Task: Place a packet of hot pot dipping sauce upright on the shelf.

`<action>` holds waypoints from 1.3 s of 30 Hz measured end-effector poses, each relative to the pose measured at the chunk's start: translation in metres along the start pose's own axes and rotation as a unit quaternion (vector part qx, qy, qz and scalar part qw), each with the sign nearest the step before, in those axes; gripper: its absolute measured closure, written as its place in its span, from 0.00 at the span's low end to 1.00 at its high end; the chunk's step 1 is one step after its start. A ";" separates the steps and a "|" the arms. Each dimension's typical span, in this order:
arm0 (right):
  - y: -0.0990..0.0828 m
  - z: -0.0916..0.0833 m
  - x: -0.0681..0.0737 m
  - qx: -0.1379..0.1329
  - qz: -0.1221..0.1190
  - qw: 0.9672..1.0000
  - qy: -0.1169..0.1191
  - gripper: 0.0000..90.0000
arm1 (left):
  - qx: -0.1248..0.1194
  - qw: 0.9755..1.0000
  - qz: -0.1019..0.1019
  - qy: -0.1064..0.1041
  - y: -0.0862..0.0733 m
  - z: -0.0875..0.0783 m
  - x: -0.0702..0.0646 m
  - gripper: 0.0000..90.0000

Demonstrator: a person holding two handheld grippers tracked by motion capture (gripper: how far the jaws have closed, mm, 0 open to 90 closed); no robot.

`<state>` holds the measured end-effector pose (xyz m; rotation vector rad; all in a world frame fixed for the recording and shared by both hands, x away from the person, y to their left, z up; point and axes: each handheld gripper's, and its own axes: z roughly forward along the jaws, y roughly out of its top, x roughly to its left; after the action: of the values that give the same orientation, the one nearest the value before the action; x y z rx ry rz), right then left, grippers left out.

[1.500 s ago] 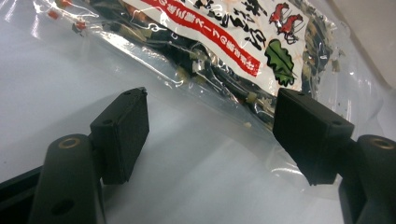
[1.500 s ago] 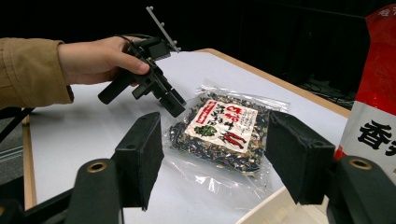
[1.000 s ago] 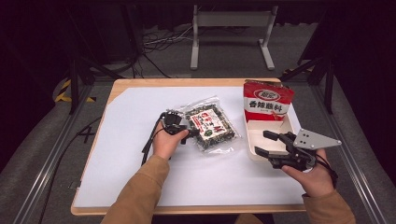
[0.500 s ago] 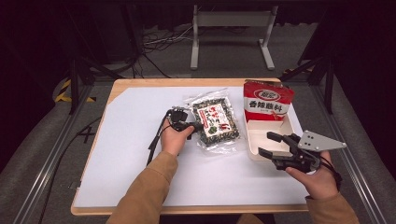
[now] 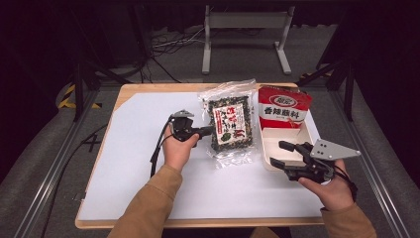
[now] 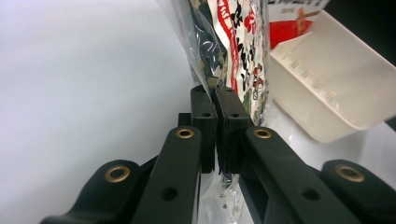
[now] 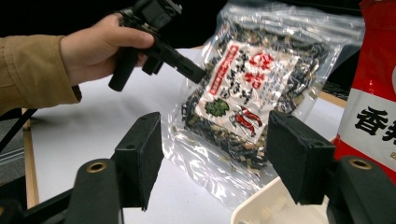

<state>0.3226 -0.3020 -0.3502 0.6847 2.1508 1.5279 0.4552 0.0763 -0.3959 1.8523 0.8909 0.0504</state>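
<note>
While the left tongs (image 5: 207, 131) had just been closing, we noted their jaws pressed onto the clear side edge of the seaweed snack bag (image 5: 229, 124), film caught between the pads in the left gripper view; the pack (image 6: 233, 56) hung tilted from that pinch, its lower end close to the white sheet on the worktop (image 5: 129, 94), contact there not clear to us. It sat just beside the white tray (image 5: 292, 141), which already carried the red seasoning packet (image 5: 285, 106) leaning at its far end. We kept the right tongs (image 5: 280, 153) spread and empty, at the tray's near corner, with the bag (image 7: 247, 93) beyond them. We judged the step in hand to be the pick-up of the seaweed bag for transfer into the tray. Next move called for lifting it clear of the rim, carrying it sideways over the free compartment, then releasing; the thin film could slip
</note>
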 end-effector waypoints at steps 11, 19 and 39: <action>0.001 0.009 0.002 0.005 -0.001 1.000 0.003 0.41 | -0.044 0.995 0.092 0.016 -0.007 -0.051 -0.020 0.99; 0.001 0.014 0.004 0.008 -0.001 1.000 0.000 0.42 | -0.078 0.986 0.146 0.013 -0.011 -0.081 -0.047 0.99; 0.023 0.032 0.004 -0.017 0.016 1.000 0.019 0.36 | -0.096 0.973 0.204 -0.050 -0.017 -0.120 -0.076 1.00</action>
<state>0.3417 -0.2699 -0.3387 0.6871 2.1459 1.6032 0.3409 0.1278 -0.3267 1.8094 0.4091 0.2851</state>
